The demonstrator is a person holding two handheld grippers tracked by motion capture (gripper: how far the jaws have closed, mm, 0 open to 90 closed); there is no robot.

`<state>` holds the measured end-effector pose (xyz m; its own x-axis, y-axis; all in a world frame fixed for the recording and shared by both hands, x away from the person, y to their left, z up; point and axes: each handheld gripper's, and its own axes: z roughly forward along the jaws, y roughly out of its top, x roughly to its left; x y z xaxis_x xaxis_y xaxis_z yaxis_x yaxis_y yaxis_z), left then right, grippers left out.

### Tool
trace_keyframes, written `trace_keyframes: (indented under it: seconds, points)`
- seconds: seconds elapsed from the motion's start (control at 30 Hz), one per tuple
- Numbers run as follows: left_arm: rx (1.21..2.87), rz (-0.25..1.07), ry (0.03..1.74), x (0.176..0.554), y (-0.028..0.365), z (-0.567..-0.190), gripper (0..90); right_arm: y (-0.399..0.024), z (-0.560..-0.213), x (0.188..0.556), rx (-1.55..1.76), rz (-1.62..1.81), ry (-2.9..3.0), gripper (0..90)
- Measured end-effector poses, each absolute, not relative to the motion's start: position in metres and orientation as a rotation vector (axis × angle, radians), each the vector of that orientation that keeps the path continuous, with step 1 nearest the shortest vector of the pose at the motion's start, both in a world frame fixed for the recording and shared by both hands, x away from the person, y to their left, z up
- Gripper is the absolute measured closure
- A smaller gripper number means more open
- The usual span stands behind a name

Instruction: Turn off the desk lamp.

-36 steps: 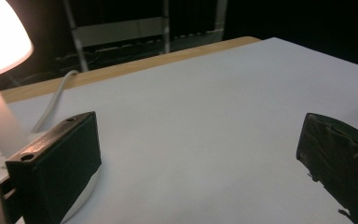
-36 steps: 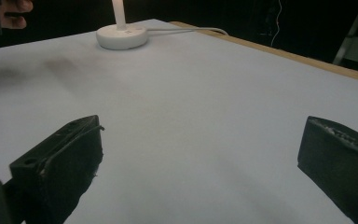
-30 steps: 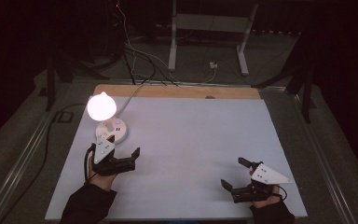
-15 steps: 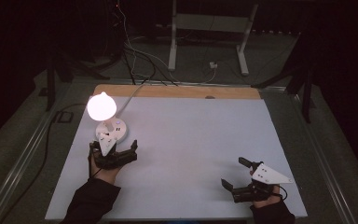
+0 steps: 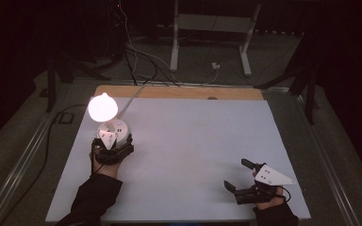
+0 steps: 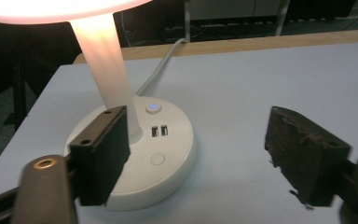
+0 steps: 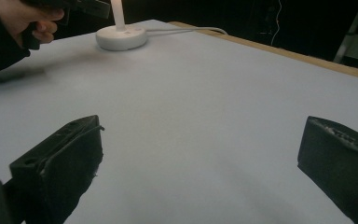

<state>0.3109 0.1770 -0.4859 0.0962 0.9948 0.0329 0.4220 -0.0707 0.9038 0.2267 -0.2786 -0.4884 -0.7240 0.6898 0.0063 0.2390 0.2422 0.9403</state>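
High view: we are holding the left gripper at the lamp base, near the counter far-left corner; the right gripper is resting well apart from the lamp, fingers wide open.

Left gripper view: our fingers have just been closing, still apart, one overlapping the base, gripping nothing.

Right gripper view: fingers are spread, empty.

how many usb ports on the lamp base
2: the usb ports sit side by side on top of the lamp base, just below the blue button. Others may hide behind the stem.
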Motion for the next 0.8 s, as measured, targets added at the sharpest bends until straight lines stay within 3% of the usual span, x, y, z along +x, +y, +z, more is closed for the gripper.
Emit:
trace_keyframes:
  seconds: [0.43, 0.67, 0.8]
  points:
    - [1.562, 0.957, 1.482, 0.324, 0.183, -0.491, 71.4, -0.279, -0.489, 0.227, 0.850, 1.487, 2.118, 0.0]
    - [1.578, 0.951, 1.485, 0.331, 0.189, -0.497, 86.0, -0.279, -0.489, 0.228, 0.852, 1.485, 2.121, 0.0]
    - [1.599, 0.921, 1.472, 0.333, 0.193, -0.501, 90.0, -0.279, -0.489, 0.227, 0.850, 1.485, 2.122, 0.0]
